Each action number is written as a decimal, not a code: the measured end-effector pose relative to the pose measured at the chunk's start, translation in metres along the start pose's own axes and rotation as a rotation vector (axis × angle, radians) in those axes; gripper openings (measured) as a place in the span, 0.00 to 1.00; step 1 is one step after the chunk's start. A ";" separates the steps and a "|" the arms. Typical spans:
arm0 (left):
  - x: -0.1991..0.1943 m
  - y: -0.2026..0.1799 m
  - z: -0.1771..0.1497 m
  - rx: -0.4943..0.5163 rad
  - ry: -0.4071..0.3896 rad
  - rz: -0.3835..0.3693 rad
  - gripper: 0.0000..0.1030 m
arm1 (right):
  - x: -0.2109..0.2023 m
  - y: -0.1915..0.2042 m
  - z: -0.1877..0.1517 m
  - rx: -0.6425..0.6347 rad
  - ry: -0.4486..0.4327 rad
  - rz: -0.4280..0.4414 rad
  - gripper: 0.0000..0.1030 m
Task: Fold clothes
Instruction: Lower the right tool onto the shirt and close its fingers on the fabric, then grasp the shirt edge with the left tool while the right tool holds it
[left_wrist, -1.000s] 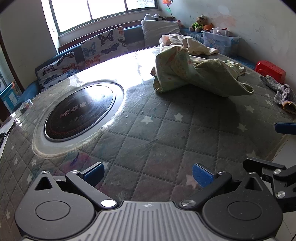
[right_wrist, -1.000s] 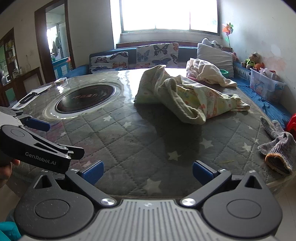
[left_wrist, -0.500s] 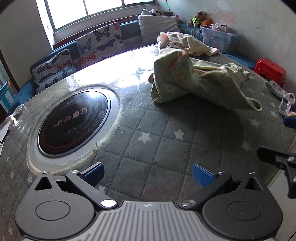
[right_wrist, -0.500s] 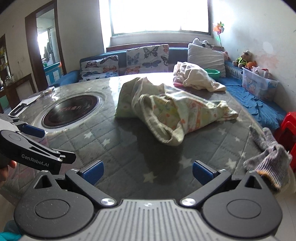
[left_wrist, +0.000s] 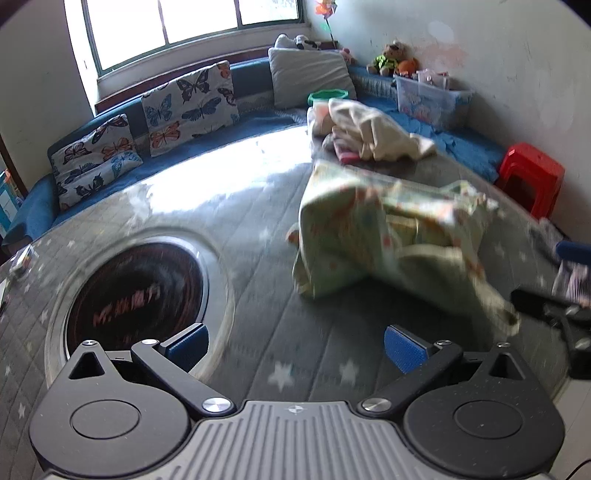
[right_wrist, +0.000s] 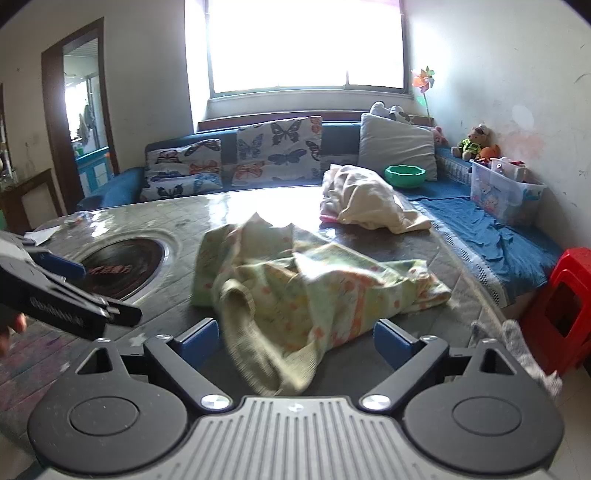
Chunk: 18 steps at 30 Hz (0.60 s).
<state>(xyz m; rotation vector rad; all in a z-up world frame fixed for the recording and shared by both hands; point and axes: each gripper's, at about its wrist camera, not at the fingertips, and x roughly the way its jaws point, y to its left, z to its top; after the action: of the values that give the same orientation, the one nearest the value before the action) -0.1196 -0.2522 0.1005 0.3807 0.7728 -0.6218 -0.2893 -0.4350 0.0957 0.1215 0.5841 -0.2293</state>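
Garment (right_wrist: 295, 284): pale green print, lying crumpled mid-table (right_wrist: 424, 325), in front of cream pile (right_wrist: 369, 201) at far edge. Near end, a tubular sleeve or leg opening (right_wrist: 236, 299), trails toward right gripper (right_wrist: 295, 341) and sits between its blue pads (right_wrist: 199, 338); pads not pressing cloth. Jaws wide, closing. Left gripper (left_wrist: 295, 345): fingers spread, nothing between, only quilted cover below; garment off to its right.

Handling, judged: thin knit or cotton, light, limp, no stiffness; will drape and sag from any single pinch, bunch rather than slide. Not fragile. Quilted cover likely gives some drag, so dragging flat may wrinkle it.

Hold points, judged: two separate edge points, one per gripper. Ribbed hem at near opening looks thickest, best bite for right. For left, far-side edge near induction plate (right_wrist: 122, 267). Layers overlap in heap; risk of pinching two at once. Lift and shake out before laying flat.
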 end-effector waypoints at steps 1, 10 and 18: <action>0.002 0.000 0.007 -0.004 -0.006 -0.002 1.00 | 0.006 -0.002 0.004 0.000 0.001 -0.007 0.88; 0.024 -0.008 0.057 -0.031 -0.041 -0.036 1.00 | 0.052 -0.013 0.021 -0.017 0.038 -0.022 0.76; 0.064 -0.030 0.084 0.013 -0.041 -0.005 0.95 | 0.089 -0.017 0.023 -0.008 0.076 -0.023 0.61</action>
<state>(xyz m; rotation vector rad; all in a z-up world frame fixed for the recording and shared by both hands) -0.0593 -0.3437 0.1061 0.3770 0.7314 -0.6374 -0.2092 -0.4713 0.0639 0.1162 0.6621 -0.2457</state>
